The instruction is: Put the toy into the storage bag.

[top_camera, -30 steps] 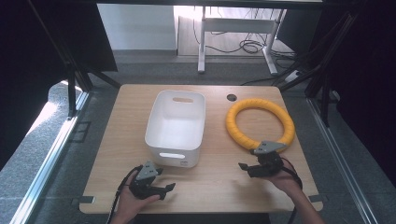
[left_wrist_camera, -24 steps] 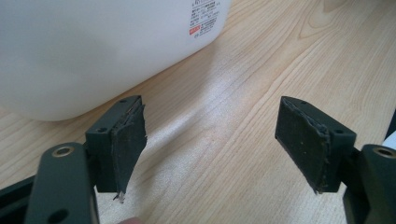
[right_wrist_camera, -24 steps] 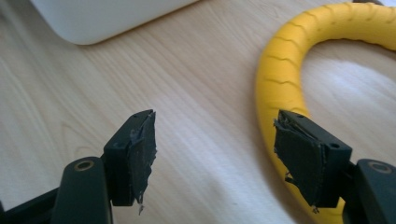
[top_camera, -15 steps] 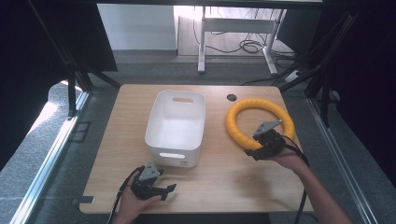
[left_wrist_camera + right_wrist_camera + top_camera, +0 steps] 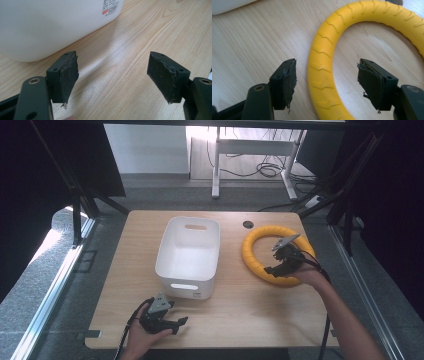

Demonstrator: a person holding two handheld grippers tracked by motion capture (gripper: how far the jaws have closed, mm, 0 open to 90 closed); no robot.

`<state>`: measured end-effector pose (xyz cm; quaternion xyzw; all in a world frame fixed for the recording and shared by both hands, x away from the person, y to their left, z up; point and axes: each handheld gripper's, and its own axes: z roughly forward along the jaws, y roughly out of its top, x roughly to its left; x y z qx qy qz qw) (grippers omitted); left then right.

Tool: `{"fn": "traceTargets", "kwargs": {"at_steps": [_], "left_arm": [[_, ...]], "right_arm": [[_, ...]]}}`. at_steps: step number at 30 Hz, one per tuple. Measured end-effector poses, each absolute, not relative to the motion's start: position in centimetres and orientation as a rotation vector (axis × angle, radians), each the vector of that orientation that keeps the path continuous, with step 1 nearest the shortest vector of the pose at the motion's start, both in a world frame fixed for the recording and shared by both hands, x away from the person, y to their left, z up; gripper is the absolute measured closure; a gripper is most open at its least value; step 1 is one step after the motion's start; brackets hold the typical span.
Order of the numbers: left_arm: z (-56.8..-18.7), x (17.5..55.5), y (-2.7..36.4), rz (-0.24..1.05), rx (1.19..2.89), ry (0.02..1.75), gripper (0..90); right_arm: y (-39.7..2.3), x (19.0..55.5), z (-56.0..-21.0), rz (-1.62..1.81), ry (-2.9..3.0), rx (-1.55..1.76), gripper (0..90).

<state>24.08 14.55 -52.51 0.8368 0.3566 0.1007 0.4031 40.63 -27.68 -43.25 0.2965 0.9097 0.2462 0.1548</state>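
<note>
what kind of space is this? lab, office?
Probably a lab or test bay set up for recording: a lone wooden table boxed in by black curtains, a desk frame with loose cables behind.

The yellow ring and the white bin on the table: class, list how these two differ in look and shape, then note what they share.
The yellow ring is a flat hoop with a ribbed surface and an open middle; the white bin is a smooth, deep, rounded rectangular box with handle slots. The yellow ring lies between the open jaws of the right gripper; the white bin sits untouched, near the left gripper. Both rest on the wooden table.
</note>
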Motion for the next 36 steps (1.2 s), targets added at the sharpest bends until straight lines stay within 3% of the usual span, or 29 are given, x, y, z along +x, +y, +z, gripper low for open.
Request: {"fn": "traceTargets", "kwargs": {"at_steps": [24, 36], "left_arm": [[-52.5, 24.0, 14.8, 0.261, 2.114, 0.898, 25.1], [-52.4, 24.0, 14.8, 0.262, 2.113, 0.898, 25.1]], "right_arm": [[-25.6, 43.4, -49.3, 0.406, 2.837, 0.817, 33.3], [-25.8, 44.2, -50.4, 0.386, 2.883, 0.886, 47.0]]}}
